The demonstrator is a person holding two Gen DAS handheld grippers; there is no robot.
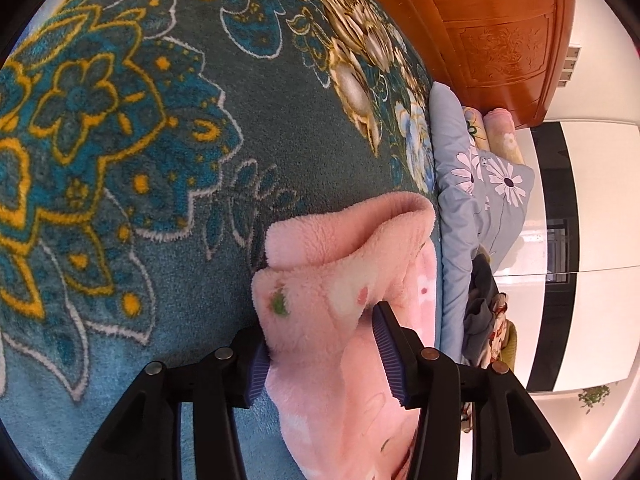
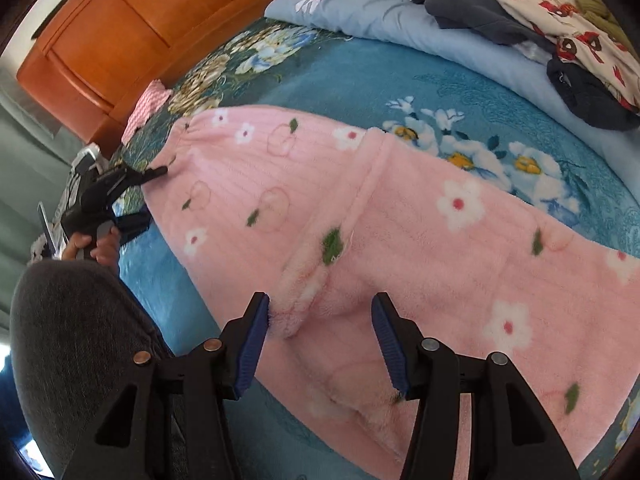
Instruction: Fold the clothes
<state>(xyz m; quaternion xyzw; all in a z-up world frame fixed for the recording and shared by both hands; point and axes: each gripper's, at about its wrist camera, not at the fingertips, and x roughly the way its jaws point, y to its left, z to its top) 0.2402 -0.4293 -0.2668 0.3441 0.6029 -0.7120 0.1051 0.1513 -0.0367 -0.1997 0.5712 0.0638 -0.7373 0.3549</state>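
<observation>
Pink fleece trousers with white flowers (image 2: 400,216) lie spread on a teal floral blanket (image 2: 360,80). In the left wrist view my left gripper (image 1: 320,340) is open, its jaws wide on either side of the folded waistband end of the trousers (image 1: 340,264). In the right wrist view my right gripper (image 2: 320,340) is open, its jaws straddling a raised fold at the crotch seam. The left gripper also shows in the right wrist view (image 2: 156,192), at the far waistband end, held by a hand.
An orange wooden headboard (image 2: 120,40) stands behind the bed. A light blue flowered quilt (image 2: 360,4) with a pile of dark and patterned clothes (image 2: 520,8) lies at the far side. A person's grey-clad leg (image 2: 72,340) is at the lower left.
</observation>
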